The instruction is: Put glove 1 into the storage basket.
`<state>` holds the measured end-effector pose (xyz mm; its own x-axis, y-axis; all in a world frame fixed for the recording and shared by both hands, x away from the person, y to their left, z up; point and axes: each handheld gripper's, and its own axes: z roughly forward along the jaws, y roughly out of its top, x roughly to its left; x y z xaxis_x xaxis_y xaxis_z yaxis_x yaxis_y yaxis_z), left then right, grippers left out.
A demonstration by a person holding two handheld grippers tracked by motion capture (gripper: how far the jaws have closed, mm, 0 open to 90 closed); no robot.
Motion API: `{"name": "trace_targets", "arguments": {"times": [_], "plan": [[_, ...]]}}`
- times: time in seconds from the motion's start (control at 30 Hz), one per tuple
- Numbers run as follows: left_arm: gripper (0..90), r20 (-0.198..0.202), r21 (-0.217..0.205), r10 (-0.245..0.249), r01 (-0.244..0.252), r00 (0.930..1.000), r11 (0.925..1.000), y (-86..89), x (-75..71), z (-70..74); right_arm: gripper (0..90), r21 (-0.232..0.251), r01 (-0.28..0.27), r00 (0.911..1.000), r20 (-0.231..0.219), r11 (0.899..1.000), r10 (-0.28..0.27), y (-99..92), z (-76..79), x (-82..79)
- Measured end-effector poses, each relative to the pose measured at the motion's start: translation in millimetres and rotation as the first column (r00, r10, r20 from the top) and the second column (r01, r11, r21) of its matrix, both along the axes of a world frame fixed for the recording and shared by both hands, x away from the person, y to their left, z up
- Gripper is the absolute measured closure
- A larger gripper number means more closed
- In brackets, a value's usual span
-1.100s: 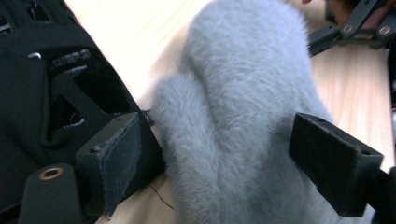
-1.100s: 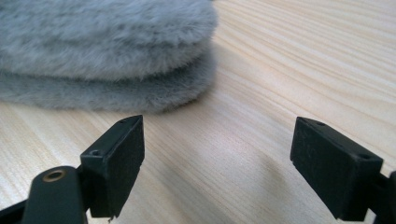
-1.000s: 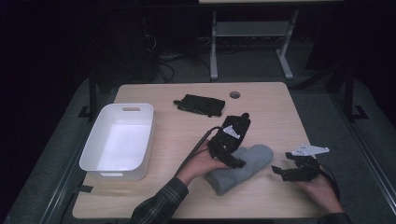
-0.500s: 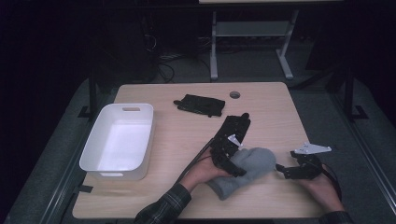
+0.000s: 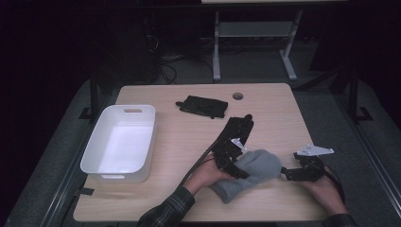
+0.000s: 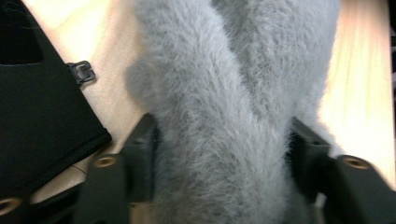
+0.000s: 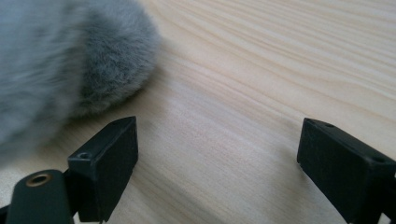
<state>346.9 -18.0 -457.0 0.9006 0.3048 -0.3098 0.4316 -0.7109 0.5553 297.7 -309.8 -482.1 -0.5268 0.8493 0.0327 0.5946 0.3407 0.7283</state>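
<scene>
A grey fluffy cloth (image 5: 253, 171) lies bunched on the wooden table (image 5: 179, 142) near its front edge. My left gripper (image 5: 235, 166) sits at the cloth's left end. In the left gripper view its jaws have just been closing, and both pads press into the grey fluff (image 6: 219, 93) between them (image 6: 219, 161). My right gripper (image 5: 286, 173) rests low on the table just right of the cloth. In the right gripper view its jaws (image 7: 224, 158) stand open over bare wood, and the cloth's rounded end (image 7: 88, 60) lies ahead of the left jaw, apart from it.
A white plastic bin (image 5: 120, 142) stands at the table's left side. A flat black item (image 5: 203, 106) lies at the back middle, near a round hole (image 5: 238, 96) in the tabletop. Black fabric (image 6: 42, 116) shows at the left of the left gripper view.
My left gripper came down and toward the person onto the cloth's left end and its jaws closed on the fluff. The cloth bunched up. The right gripper stayed put.
</scene>
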Motion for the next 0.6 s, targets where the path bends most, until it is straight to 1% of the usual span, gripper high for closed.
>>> {"name": "trace_targets", "arguments": {"times": [0.07,0.17,0.2,0.23,0.27,0.33,0.37,0.4,0.43,0.5,0.6], "plan": [[49.5,-0.017,-0.007,-0.008,0.008,0.9998,0.9999,0.9,1.3,-0.7,12.3,-0.007,0.0,1.0,-0.008,1.0,0.0,1.1,-0.6,0.1],[57.2,-0.042,-0.008,-0.013,0.013,0.999,0.9999,2.0,3.2,-1.3,12.3,-0.005,-0.002,1.0,-0.009,1.0,0.002,1.2,-0.7,0.3],[59.4,-0.054,-0.02,-0.007,0.006,0.9985,0.9998,2.2,3.6,-1.9,12.3,-0.005,-0.001,1.0,-0.008,1.0,0.001,1.1,-0.7,0.3],[60.9,-0.065,-0.023,-0.006,0.005,0.9979,0.9997,3.2,5.0,-1.9,12.2,-0.005,-0.001,1.0,-0.009,1.0,0.001,1.1,-0.7,0.4],[63.0,-0.069,-0.028,-0.006,0.004,0.9976,0.9996,3.7,5.0,-1.7,11.7,-0.005,-0.002,1.0,-0.009,1.0,0.002,1.1,-0.8,0.5],[64.2,-0.078,-0.046,-0.006,0.002,0.997,0.9989,6.1,6.4,-2.0,11.2,-0.005,-0.006,0.9999,-0.011,1.0,0.006,1.0,-0.9,0.8],[65.1,-0.087,-0.065,0.0,-0.005,0.9962,0.9979,7.8,6.7,-2.3,11.1,-0.003,-0.006,0.9999,-0.012,1.0,0.006,0.9,-0.9,0.8],[66.2,-0.091,-0.066,0.004,-0.01,0.9959,0.9977,9.6,7.6,-1.0,10.8,-0.003,-0.007,0.9999,-0.012,1.0,0.007,0.9,-0.9,0.9],[66.6,-0.084,-0.065,-0.004,-0.002,0.9964,0.9979,10.3,8.0,0.1,10.5,-0.003,-0.009,0.9999,-0.014,1.0,0.009,0.9,-0.9,1.0],[66.9,-0.083,-0.07,-0.004,-0.002,0.9966,0.9975,10.7,7.3,3.1,10.4,-0.003,-0.009,0.9999,-0.015,1.0,0.009,1.0,-0.8,0.9],[67.2,-0.086,-0.072,-0.009,0.003,0.9963,0.9974,12.4,7.8,6.1,10.2,-0.004,-0.01,0.9998,-0.015,1.0,0.01,1.3,-0.9,0.9]]}}
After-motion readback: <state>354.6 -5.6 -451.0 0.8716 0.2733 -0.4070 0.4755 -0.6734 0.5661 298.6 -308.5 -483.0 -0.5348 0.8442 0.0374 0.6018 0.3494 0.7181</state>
